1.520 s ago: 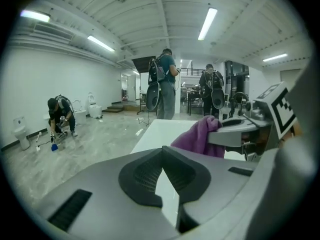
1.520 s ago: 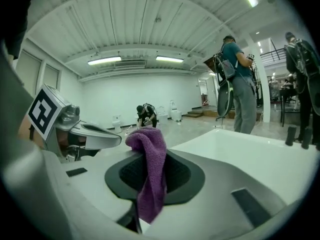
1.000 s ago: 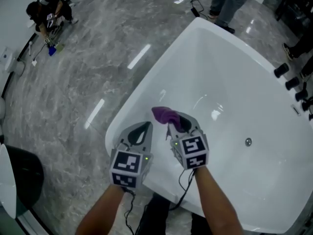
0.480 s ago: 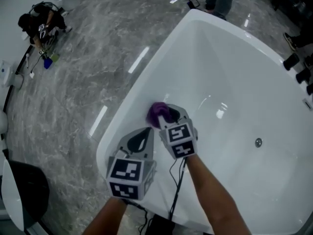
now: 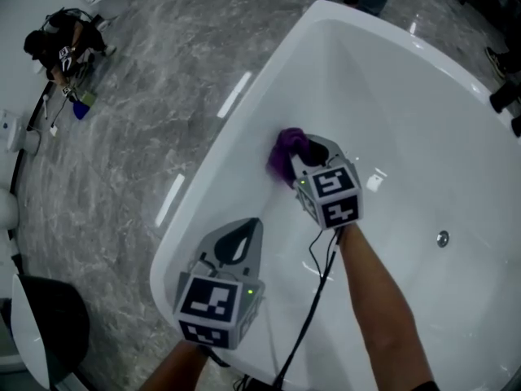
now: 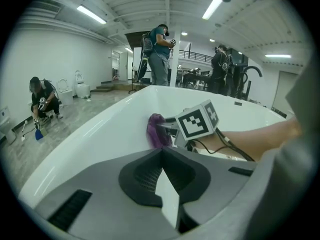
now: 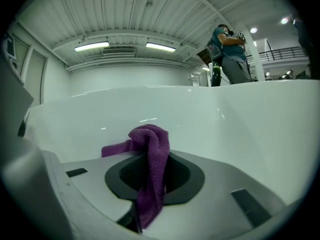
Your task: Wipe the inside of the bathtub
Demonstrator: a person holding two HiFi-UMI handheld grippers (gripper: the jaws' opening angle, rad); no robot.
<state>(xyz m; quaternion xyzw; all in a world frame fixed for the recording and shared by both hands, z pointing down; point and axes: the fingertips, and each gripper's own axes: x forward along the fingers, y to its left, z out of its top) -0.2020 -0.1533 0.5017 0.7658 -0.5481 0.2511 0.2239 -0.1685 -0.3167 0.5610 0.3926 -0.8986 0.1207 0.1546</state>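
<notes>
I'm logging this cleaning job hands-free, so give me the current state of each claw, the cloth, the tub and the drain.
Right claw: shut on the purple cloth, down inside the tub.
Left claw: shut, empty, held over the near rim.
Purple cloth: bunched, clamped, at the tub's inner side wall.
Bathtub: white, no water in it.
Drain: uncovered; too small to tell whether it is plugged.
</notes>
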